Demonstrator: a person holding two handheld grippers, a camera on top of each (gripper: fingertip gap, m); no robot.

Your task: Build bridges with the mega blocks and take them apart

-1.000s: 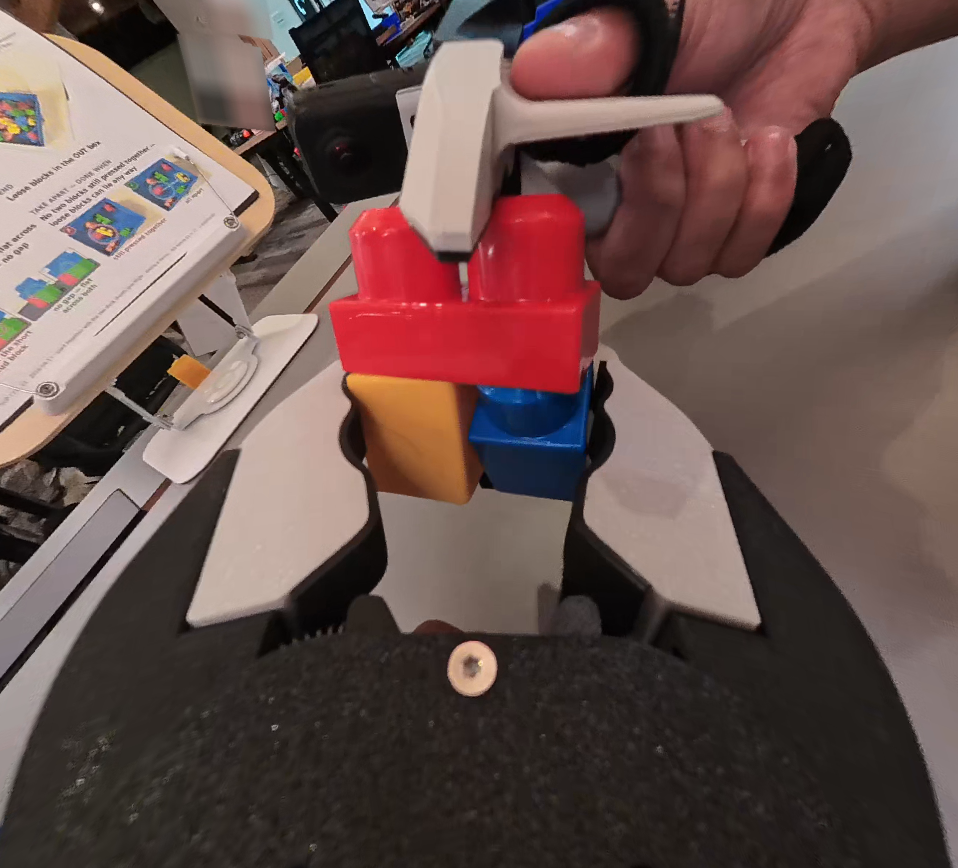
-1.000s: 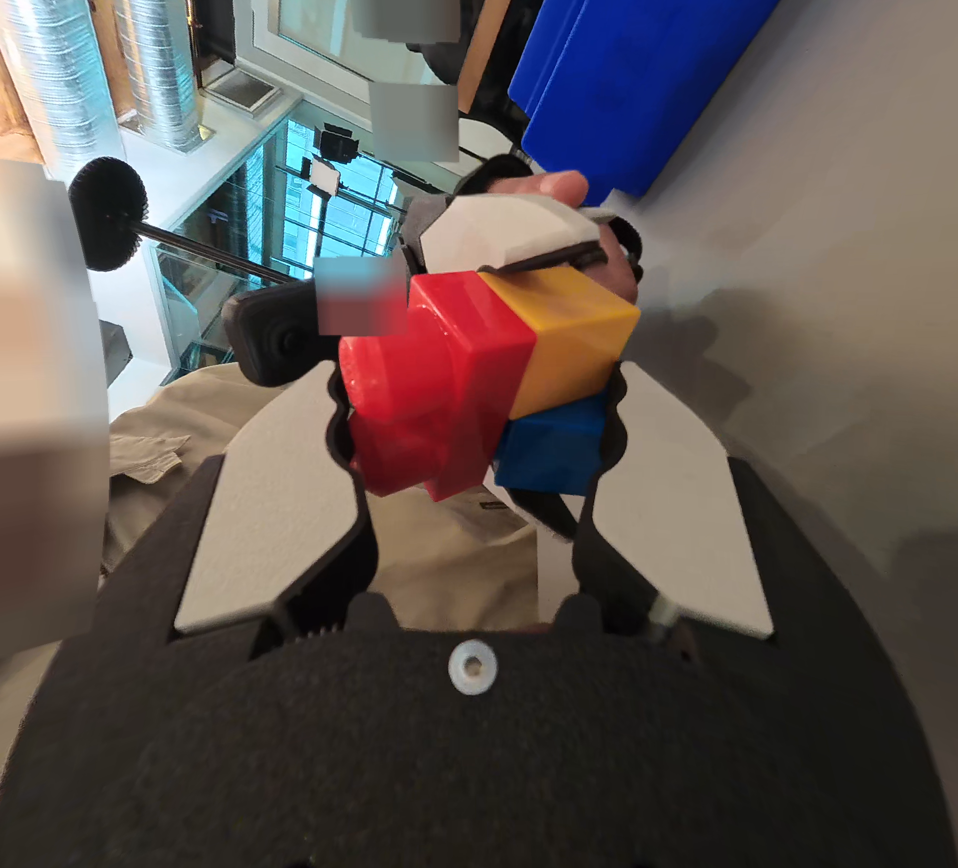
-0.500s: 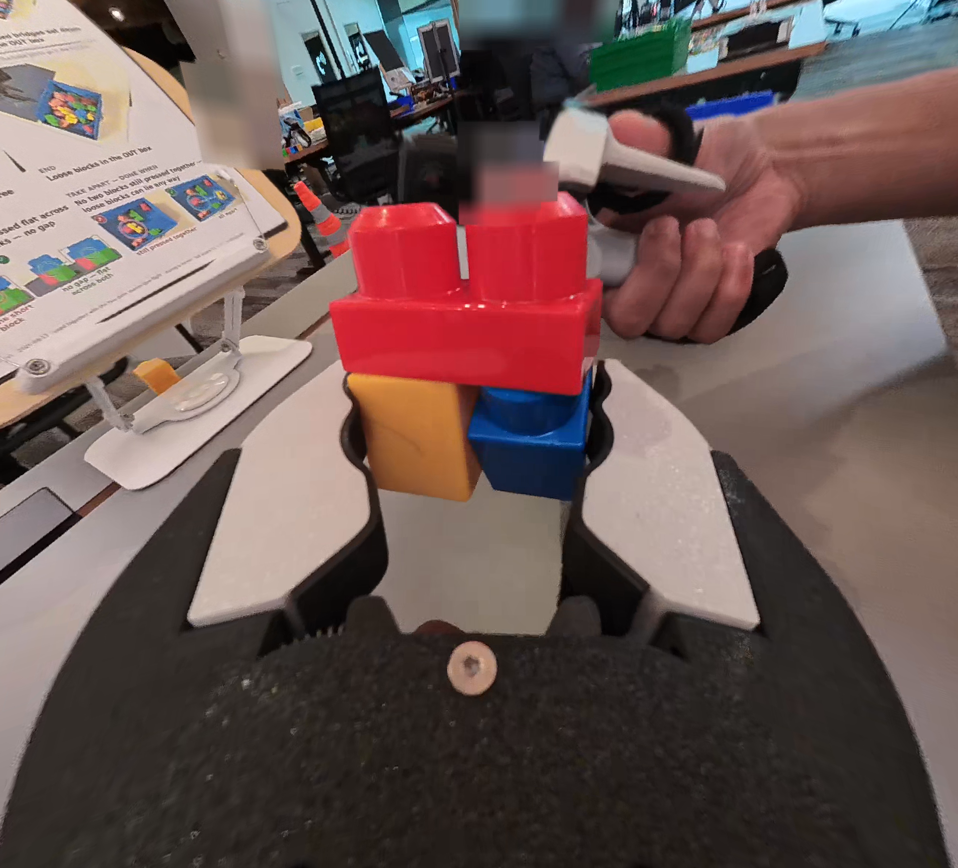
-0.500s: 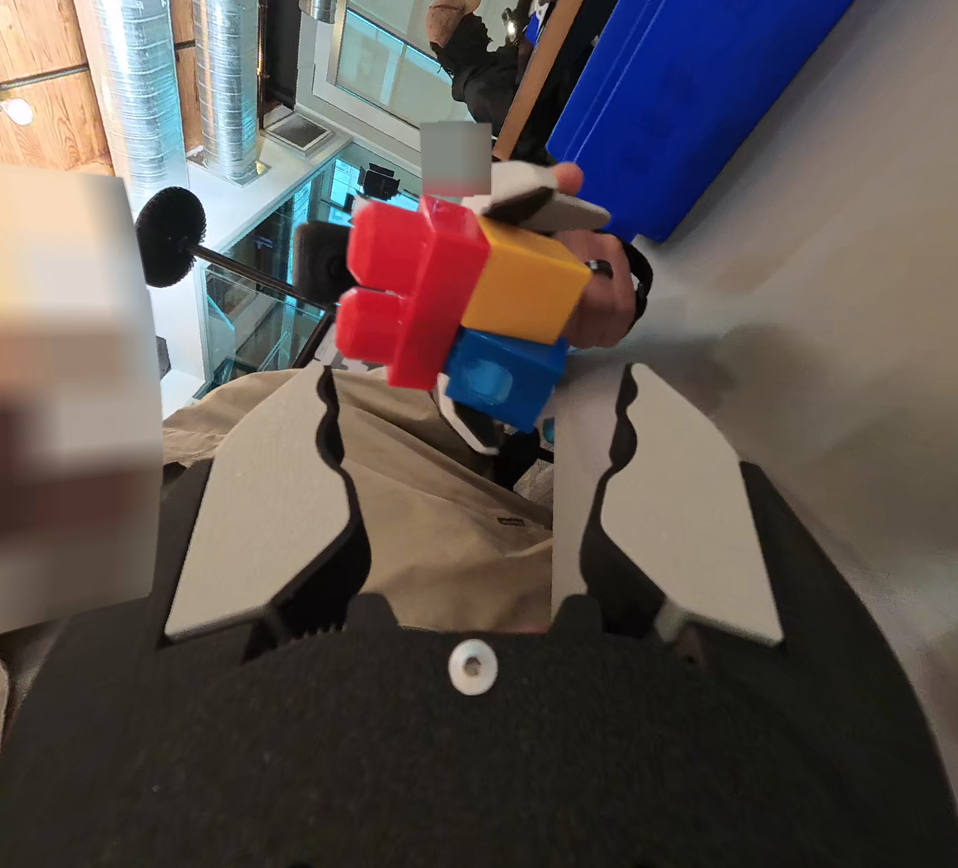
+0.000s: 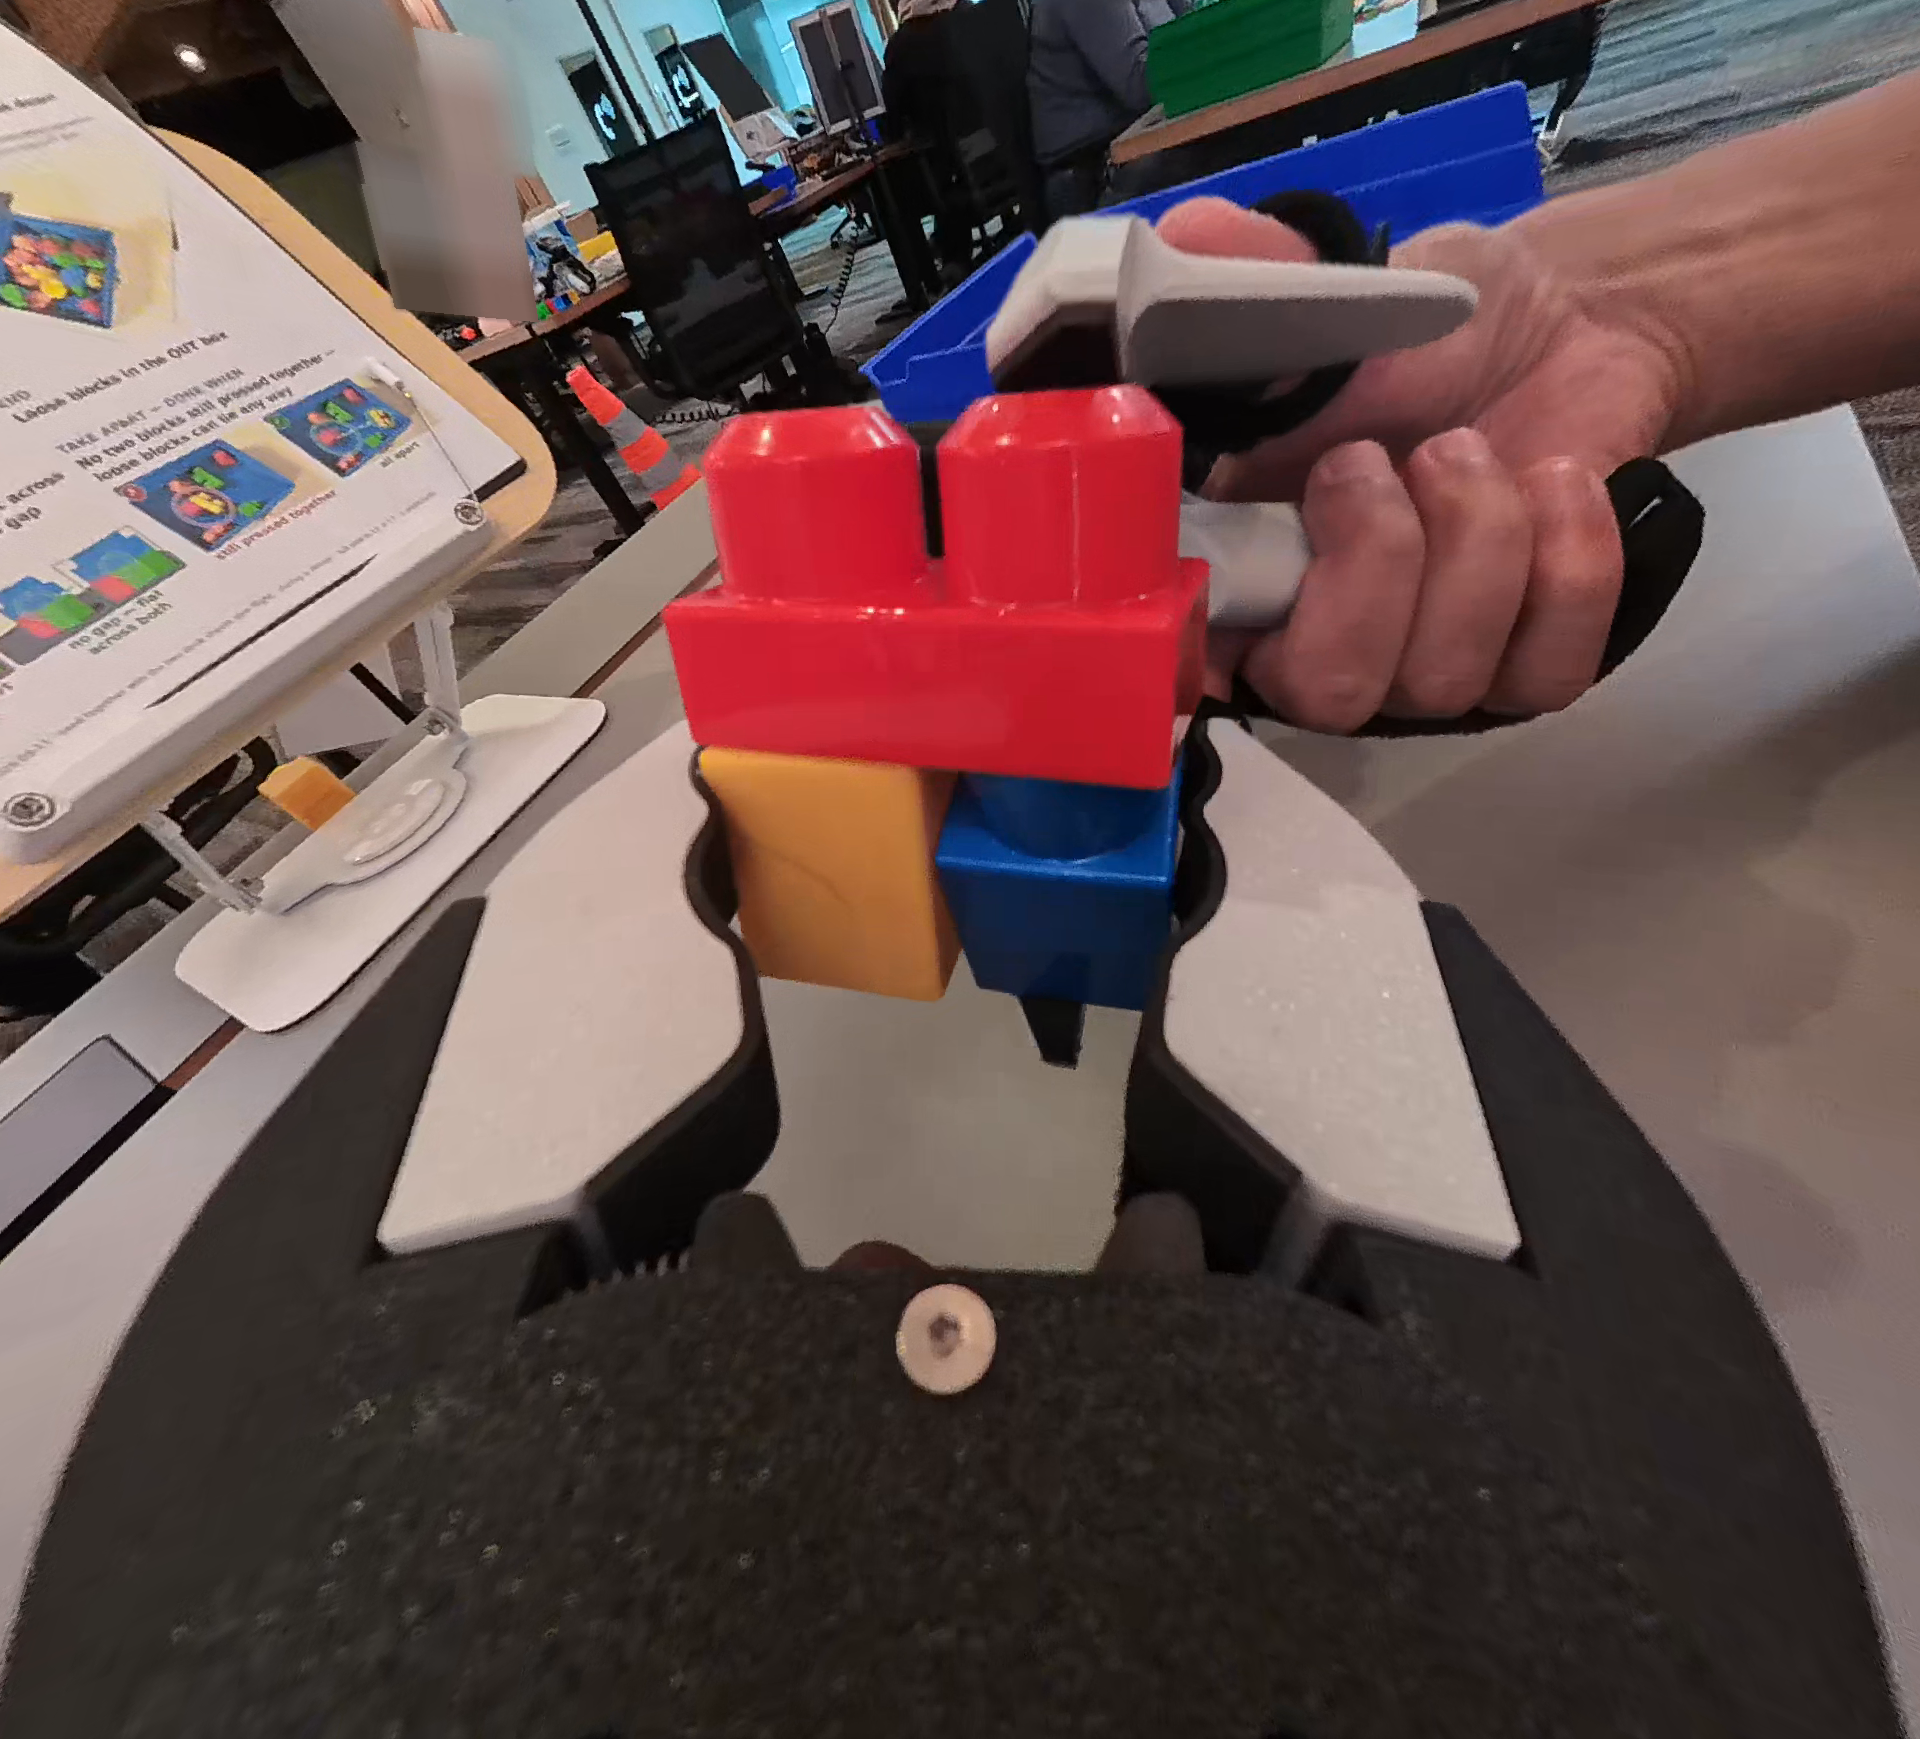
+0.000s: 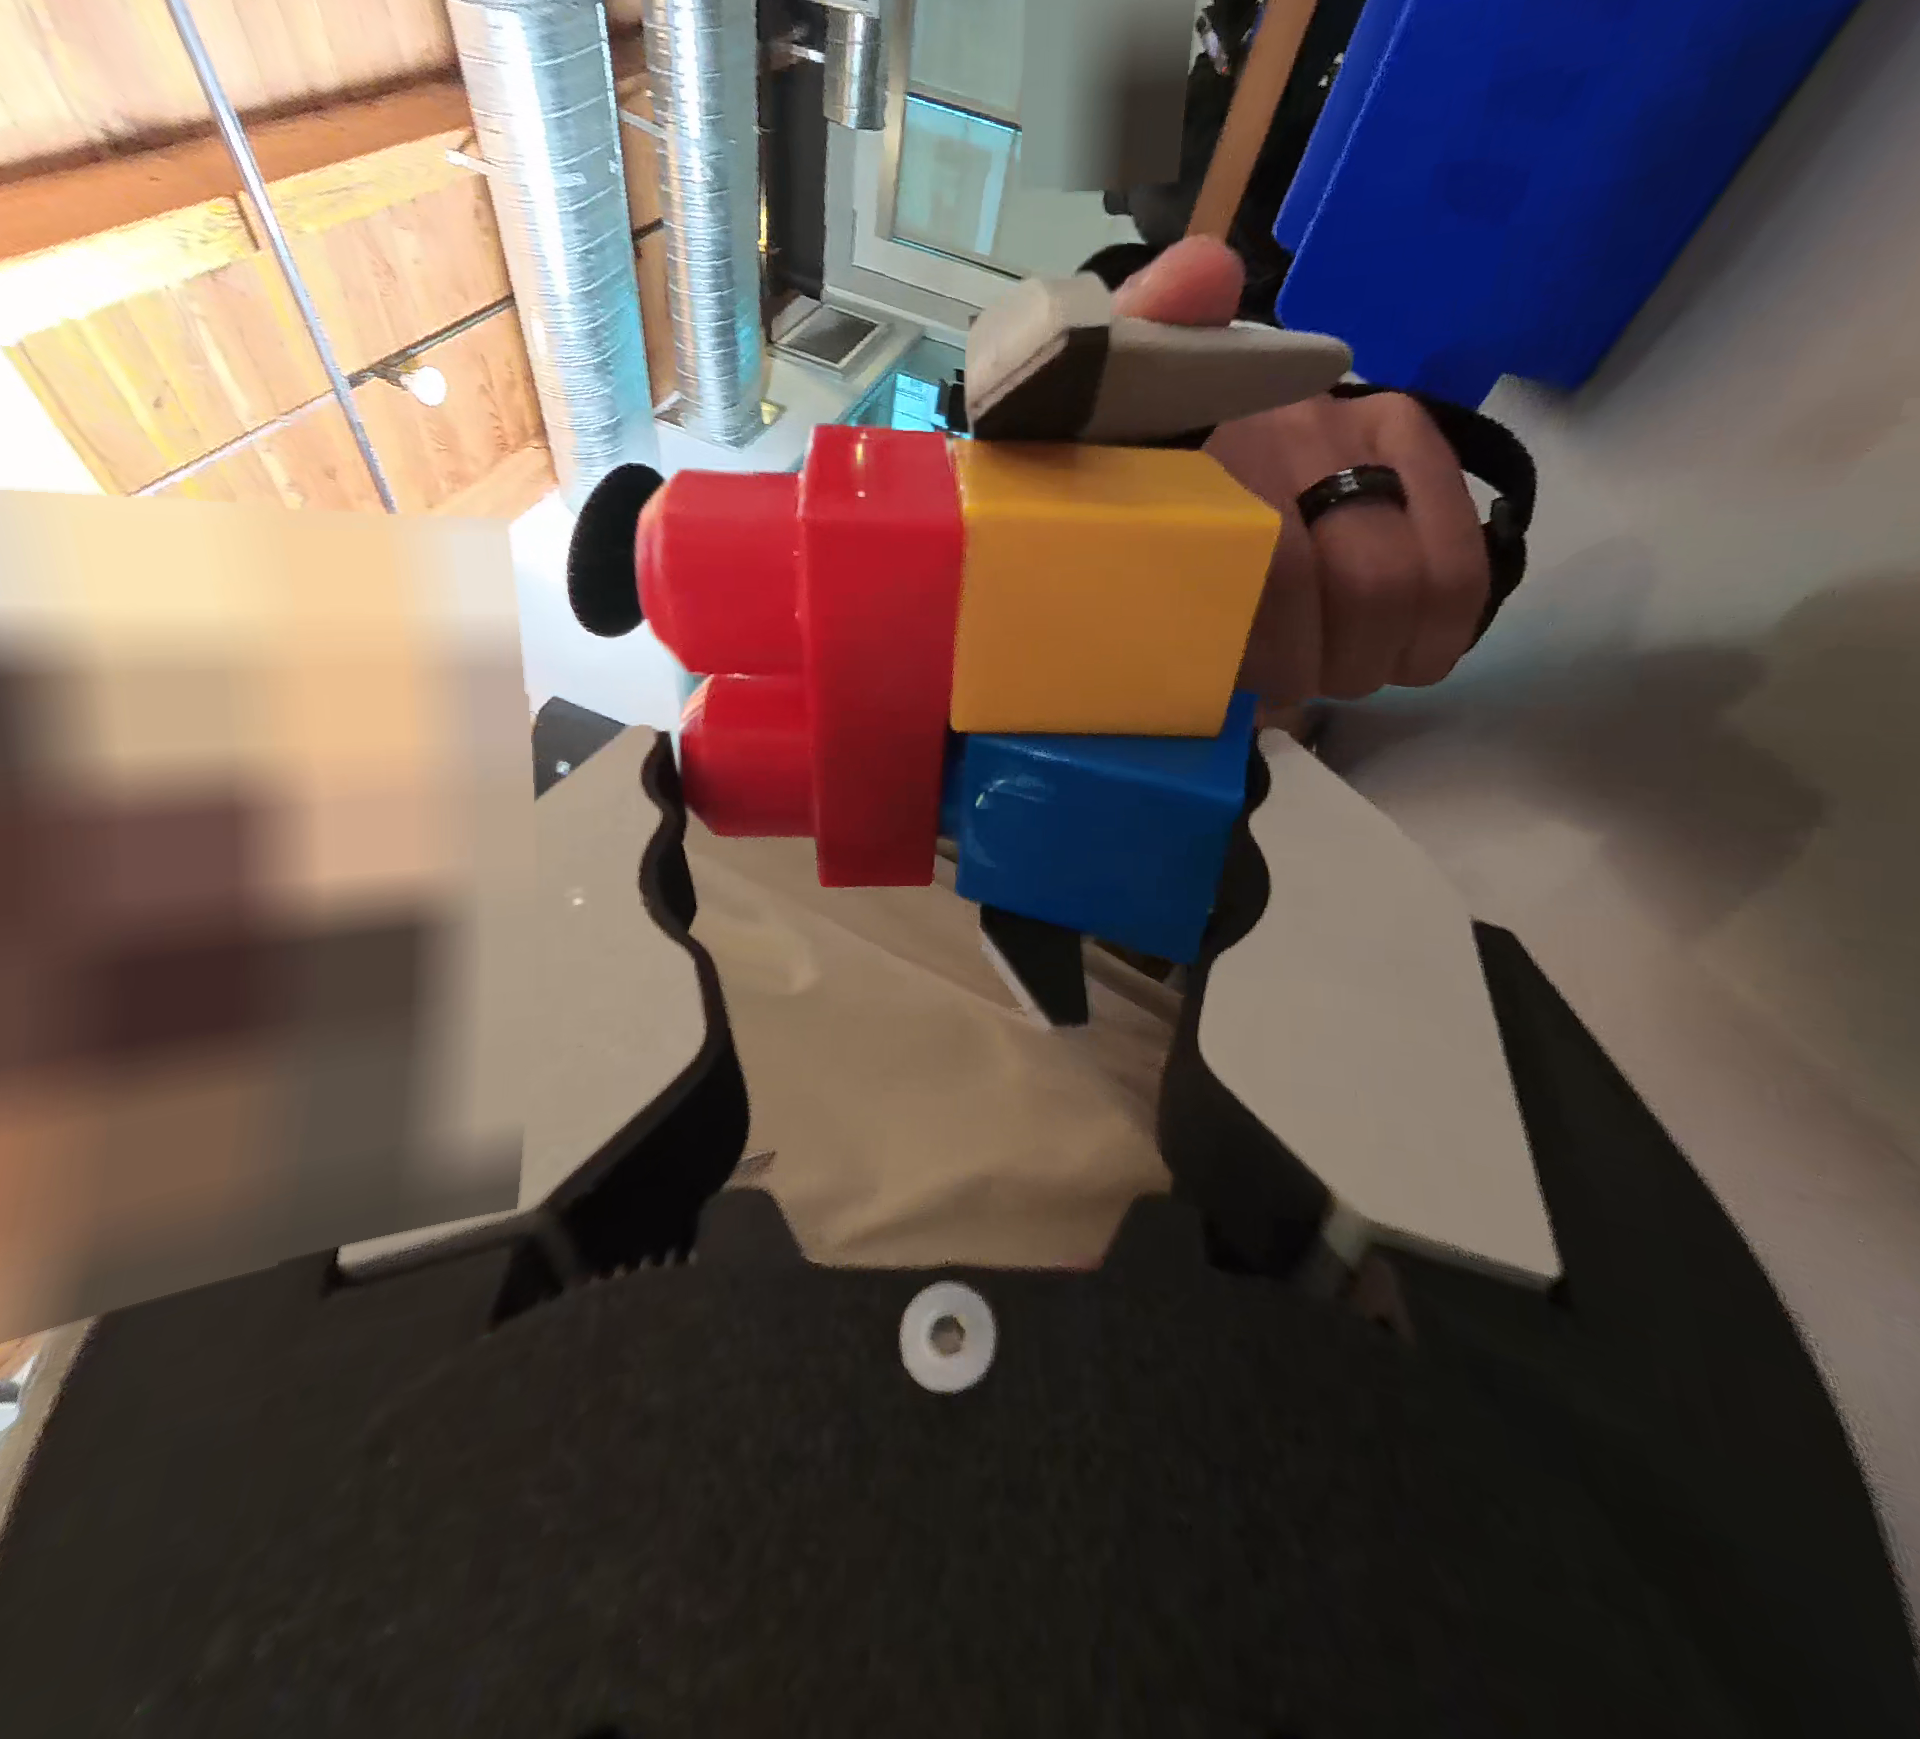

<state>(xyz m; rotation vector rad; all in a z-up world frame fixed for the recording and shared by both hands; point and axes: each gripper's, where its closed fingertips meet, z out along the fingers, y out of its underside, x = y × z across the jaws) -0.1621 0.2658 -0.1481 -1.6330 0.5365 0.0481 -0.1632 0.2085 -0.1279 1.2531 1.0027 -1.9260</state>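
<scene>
A three-block bridge is being held above a grey table (image 5: 1558, 962): the left gripper (image 5: 945, 868) is clamping the yellow block (image 5: 831, 868) and blue block (image 5: 1060, 900) side by side between its fingers, with the red two-stud block (image 5: 935, 640) sitting pressed across both. The left wrist view is showing what the other cannot: an instruction board (image 5: 208, 463) on a stand at the left, and a blue bin (image 5: 1351, 172) lying behind the bridge, its contents hidden from this angle. The right wrist view is taking in the bridge sideways, with the right gripper (image 6: 956, 816) standing open, its fingers apart on either side of the red block's (image 6: 873, 650) lower stud and the blue block (image 6: 1091, 848); whether they are touching is unclear.
</scene>
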